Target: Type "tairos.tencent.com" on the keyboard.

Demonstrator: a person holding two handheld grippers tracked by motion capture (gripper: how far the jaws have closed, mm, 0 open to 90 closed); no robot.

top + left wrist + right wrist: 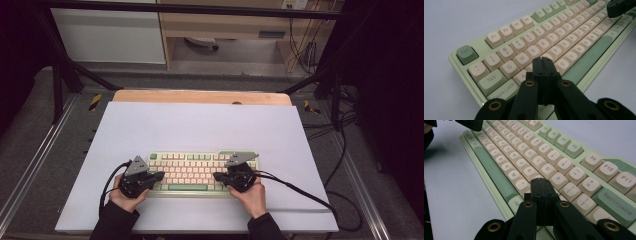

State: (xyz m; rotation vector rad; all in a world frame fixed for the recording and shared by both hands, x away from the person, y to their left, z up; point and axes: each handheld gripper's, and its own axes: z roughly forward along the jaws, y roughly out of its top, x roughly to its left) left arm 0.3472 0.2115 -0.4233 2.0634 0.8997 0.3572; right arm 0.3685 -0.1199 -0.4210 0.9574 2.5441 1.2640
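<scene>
In the high view the keyboard (192,172) is too small for its key legends to be read, and the left gripper (159,176) and right gripper (217,176) cover keys at its left and right ends. The person's sleeves are cut off by the near edge.

In the left gripper view the left gripper's (543,60) closed tips hide the keys just under them; whether they touch a key cannot be told. The keyboard's (584,60) far right end runs out of the picture.

In the right gripper view the right gripper (541,180) hides keys right of the Alt key (514,201), and contact cannot be told. The Backspace key (616,205) side is cut off.
</scene>
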